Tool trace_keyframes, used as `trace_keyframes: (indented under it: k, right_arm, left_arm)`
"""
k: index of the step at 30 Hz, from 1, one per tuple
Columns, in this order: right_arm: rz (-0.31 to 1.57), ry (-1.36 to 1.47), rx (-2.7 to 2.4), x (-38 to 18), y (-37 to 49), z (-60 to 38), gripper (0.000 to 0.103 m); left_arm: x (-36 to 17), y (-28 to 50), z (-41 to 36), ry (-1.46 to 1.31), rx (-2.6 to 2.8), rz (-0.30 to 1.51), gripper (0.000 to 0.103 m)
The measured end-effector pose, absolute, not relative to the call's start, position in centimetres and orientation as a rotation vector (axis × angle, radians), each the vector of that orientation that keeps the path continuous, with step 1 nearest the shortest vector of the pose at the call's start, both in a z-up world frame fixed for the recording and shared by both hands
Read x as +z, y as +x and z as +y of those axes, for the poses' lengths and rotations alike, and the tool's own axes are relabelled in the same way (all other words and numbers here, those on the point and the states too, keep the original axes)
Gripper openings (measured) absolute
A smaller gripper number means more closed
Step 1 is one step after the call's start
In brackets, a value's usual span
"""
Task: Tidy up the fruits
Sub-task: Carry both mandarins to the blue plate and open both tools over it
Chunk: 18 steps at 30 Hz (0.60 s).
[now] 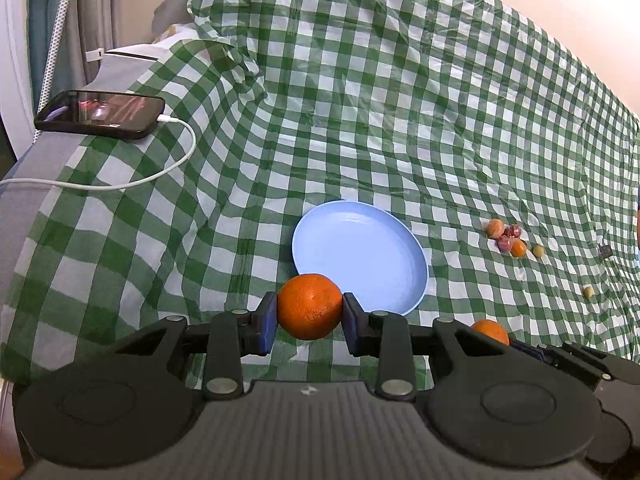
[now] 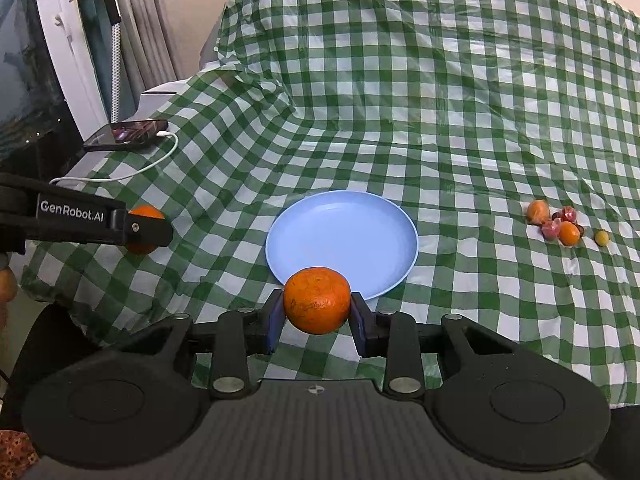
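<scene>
Left gripper [image 1: 310, 314] clenches round orange mandarin [image 1: 310, 306], right gripper [image 2: 317, 308] clenches 2nd mandarin [image 2: 317, 300]; both nr round light-blue plastic plate [image 2: 360, 216], prob for drop-off.

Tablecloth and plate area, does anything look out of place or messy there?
The tablecloth is rumpled and bunched at the back left. A charging phone sits at its left edge, odd among fruit. The plate is bare.

A home room is suggested; a soft surface is draped with a green-and-white checked cloth [image 2: 400, 100]; a phone [image 1: 100, 114] is left charging on a white cable [image 1: 160, 168]; curtains [image 1: 88, 20] are hung beside it.
</scene>
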State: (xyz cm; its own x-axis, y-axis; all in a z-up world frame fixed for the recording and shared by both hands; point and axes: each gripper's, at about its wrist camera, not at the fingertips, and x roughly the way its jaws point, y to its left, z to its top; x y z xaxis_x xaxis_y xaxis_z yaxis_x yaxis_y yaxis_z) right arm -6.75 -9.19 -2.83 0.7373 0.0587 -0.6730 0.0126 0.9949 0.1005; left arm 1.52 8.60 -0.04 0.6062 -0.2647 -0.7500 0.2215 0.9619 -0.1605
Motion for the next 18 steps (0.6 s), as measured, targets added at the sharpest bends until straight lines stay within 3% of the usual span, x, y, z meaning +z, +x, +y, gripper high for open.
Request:
trace_keyframes:
  k: [18]
  right_arm:
    - [0.771,0.082,-0.002,-6.3,1.7,-11.2,0.036]
  left_arm:
    - [-4.0,10.7,3.7,0.014,-0.302,0.912,0.037]
